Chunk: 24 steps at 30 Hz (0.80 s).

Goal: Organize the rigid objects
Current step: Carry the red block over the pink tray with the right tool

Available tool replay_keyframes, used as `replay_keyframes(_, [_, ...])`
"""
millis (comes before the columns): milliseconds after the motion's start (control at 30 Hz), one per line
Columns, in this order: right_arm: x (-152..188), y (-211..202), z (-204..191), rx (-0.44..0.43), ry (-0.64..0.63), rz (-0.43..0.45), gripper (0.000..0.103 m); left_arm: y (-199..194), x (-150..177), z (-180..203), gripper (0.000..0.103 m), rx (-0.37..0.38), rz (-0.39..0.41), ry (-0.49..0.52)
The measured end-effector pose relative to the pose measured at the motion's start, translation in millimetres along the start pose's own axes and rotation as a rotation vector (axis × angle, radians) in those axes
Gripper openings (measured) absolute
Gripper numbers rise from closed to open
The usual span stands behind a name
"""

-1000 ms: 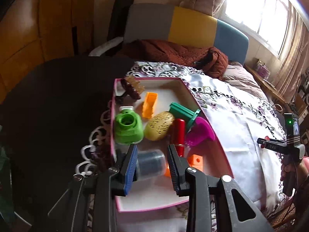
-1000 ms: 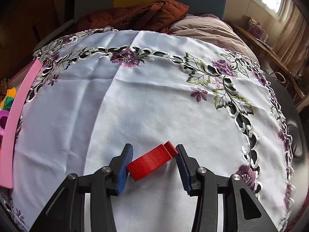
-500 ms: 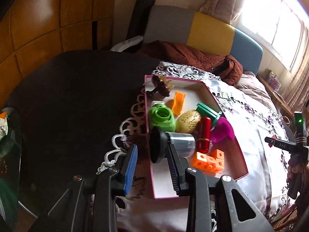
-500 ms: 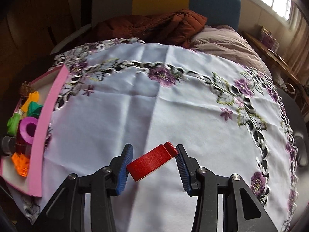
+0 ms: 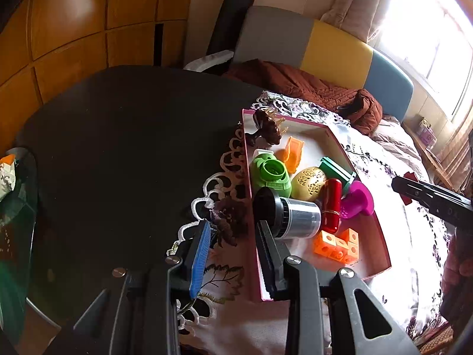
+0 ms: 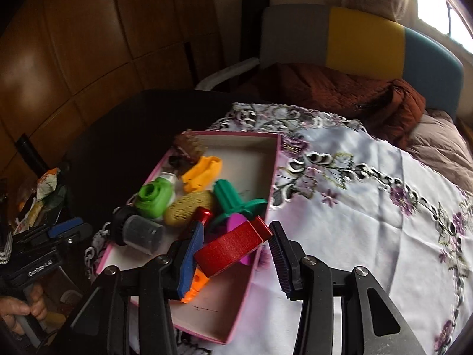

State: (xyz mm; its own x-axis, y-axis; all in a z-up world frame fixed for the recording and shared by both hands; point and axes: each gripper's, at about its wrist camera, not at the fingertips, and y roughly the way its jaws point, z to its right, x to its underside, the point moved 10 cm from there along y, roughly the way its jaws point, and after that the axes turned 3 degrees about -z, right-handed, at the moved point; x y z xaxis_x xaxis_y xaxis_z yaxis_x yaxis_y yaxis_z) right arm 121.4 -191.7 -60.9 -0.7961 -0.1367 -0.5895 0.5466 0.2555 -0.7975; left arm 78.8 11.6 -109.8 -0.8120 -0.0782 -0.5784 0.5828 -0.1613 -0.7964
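Note:
A pink-walled box (image 5: 381, 230) (image 6: 267, 204) on the embroidered tablecloth holds several toys: a green piece (image 5: 270, 174), a gold egg (image 5: 310, 182), a red cylinder (image 5: 332, 204), a magenta funnel (image 5: 356, 199), orange blocks (image 5: 337, 244) and a black-capped clear jar (image 5: 291, 217) (image 6: 137, 230). My left gripper (image 5: 233, 254) is open and empty, at the box's near left wall. My right gripper (image 6: 235, 250) is shut on a red block (image 6: 232, 247) and holds it above the box's right part.
A dark table (image 5: 118, 148) lies left of the white floral tablecloth (image 6: 369, 207). A sofa with a brown blanket (image 6: 340, 88) stands behind. Clutter sits at the far left (image 6: 38, 201). The right gripper's body shows in the left wrist view (image 5: 428, 195).
My left gripper let go of the jar in the box and pulled back to the left. My right gripper carried the red block left from the cloth to above the box.

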Motion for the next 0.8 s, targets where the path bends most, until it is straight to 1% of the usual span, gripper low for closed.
replay_keyframes(167, [-1,5,-38,-0.051,-0.067,-0.006,0.046,-1,0,-5,0.031,-0.006,0.002,-0.010])
replay_keyframes(300, [0,17,-56,-0.058,-0.118,-0.026,0.046,-3,0,-8,0.031,-0.010,0.008,-0.012])
replay_keyframes(367, [-1,29,-59,-0.039,-0.137,-0.038,0.046,-4,1,-10,0.031,-0.013,0.009,-0.016])
replay_keyframes(467, [-1,55,-60,0.022,-0.168,-0.074,0.046,-4,1,-12,0.031,-0.018,0.008,-0.021])
replay_keyframes(600, [-2,85,-55,0.055,-0.154,-0.119,0.046,-4,2,-16,0.031,-0.023,0.004,-0.024])
replay_keyframes(633, [-3,90,-53,0.058,-0.144,-0.123,0.045,-4,3,-17,0.031,-0.026,0.002,-0.026])
replay_keyframes(700, [-9,95,-51,0.052,-0.122,-0.104,0.045,-3,3,-19,0.031,-0.029,0.000,-0.030])
replay_keyframes(800, [-17,102,-46,0.068,-0.094,-0.096,0.045,-1,5,-21,0.031,-0.034,-0.006,-0.035])
